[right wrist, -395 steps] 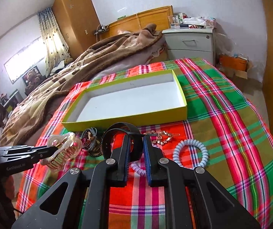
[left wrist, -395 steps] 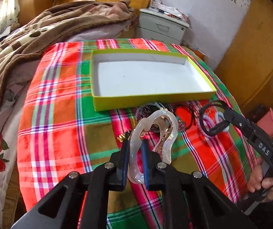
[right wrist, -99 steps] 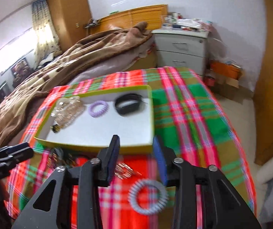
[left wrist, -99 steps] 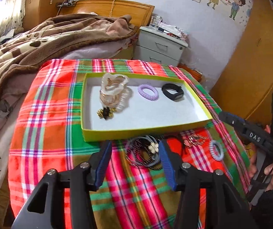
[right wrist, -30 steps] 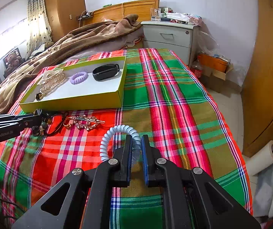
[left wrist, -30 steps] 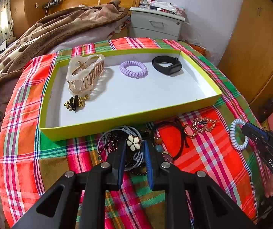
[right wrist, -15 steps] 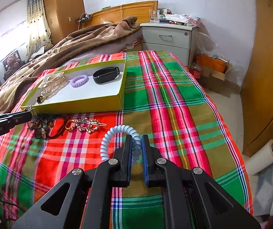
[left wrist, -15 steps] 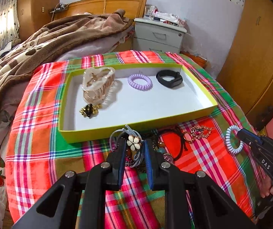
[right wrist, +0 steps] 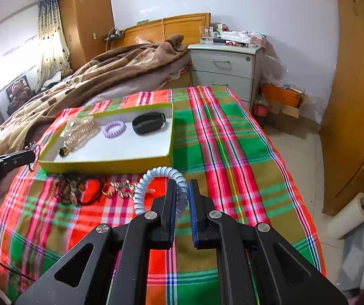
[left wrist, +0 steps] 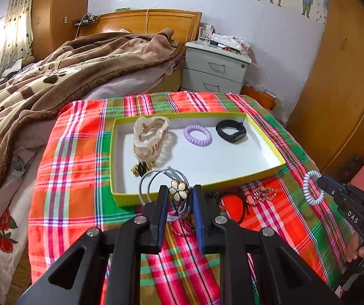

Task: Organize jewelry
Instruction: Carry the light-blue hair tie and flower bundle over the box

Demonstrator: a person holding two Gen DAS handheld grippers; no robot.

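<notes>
Nearest the yellow-rimmed box, on its front side, the left gripper is clamped on a grey hair tie with a cream flower, its loops dangling clear of the plaid cloth. Held that high, the tie looks ready to clear the box's front wall.

To the right of the box's front corner, the right gripper is pinched shut on a pale blue coil hair tie, gripped by one side so the ring stands free above the cloth, probably for the same trip over the rim.

Just in front of the box, a tangle of black cords and gold trinkets lies unsorted on the cloth.

Inside the box, a clear hair claw and a small gold clip lie toward the left wall. A purple coil tie and a black band lie along the back wall. The spacing apparently leaves the bare middle and right for the two pieces in hand.
</notes>
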